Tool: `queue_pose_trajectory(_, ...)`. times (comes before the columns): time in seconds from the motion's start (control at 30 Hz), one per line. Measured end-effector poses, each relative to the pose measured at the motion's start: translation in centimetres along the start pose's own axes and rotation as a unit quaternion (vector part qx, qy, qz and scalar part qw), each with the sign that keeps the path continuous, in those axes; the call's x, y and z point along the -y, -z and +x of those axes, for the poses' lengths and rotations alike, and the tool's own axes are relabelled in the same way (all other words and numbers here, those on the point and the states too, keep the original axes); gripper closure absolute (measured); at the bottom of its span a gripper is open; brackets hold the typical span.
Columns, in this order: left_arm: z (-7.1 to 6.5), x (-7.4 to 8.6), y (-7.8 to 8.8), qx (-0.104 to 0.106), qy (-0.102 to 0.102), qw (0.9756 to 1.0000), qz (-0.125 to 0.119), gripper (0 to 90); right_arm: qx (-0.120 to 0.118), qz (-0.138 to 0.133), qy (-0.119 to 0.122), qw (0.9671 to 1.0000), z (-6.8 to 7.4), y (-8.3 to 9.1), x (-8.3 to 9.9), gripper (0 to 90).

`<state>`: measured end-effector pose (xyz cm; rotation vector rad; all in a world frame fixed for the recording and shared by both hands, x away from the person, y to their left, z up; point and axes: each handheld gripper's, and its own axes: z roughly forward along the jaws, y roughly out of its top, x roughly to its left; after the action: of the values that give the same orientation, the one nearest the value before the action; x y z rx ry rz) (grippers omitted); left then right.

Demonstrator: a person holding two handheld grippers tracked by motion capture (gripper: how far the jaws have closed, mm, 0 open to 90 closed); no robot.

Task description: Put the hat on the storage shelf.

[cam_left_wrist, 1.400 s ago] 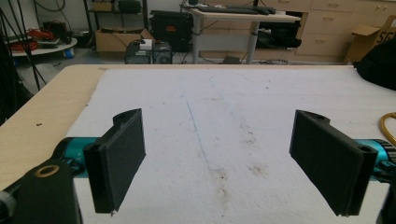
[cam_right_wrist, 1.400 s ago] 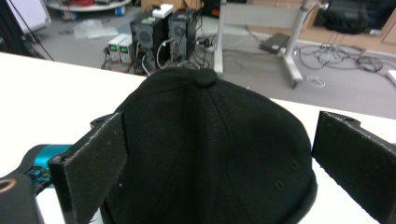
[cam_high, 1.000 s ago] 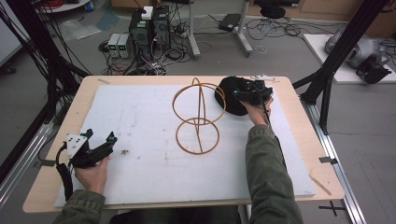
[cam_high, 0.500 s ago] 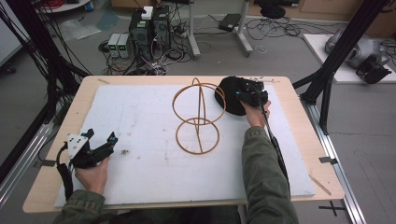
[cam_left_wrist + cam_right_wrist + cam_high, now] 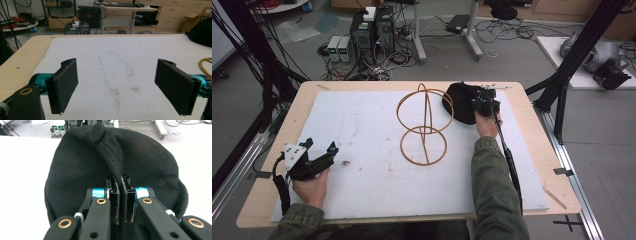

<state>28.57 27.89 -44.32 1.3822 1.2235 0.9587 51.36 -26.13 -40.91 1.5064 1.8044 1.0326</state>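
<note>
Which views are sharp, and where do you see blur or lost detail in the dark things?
High view: soft all over, and the cap is a flat black blob. Right gripper view: sharp, the cap's weave shows in even light. Left gripper view: the pads are crisp, the far room is softer.

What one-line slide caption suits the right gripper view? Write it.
Right gripper shut on a pinched fold of the black fabric cap lying on the white foam board.

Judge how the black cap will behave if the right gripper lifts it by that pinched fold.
Probably floppy: the black cap bunches into a ridge where the right gripper pinches it. Likely light, being thin cloth. It may sag and hang off-centre, since one narrow fold is held.
</note>
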Motion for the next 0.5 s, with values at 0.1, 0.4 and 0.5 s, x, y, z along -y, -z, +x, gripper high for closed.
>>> queue_pose_trajectory(0.1,0.0,0.0,0.0,0.0,0.001,1.0,0.001,19.0,0.003,-0.004,-0.006,1.0,0.0,0.1,0.1,87.5)
queue_pose_trajectory(0.4,0.1,0.0,0.1,0.001,-0.001,1.0,0.002,19.1,0.01,-0.023,-0.011,0.9996,-0.5,1.1,0.1,87.5)
queue_pose_trajectory(0.5,0.0,0.0,0.1,0.001,-0.001,1.0,0.001,19.1,0.009,-0.033,-0.016,0.9993,-0.7,1.8,0.0,87.4)
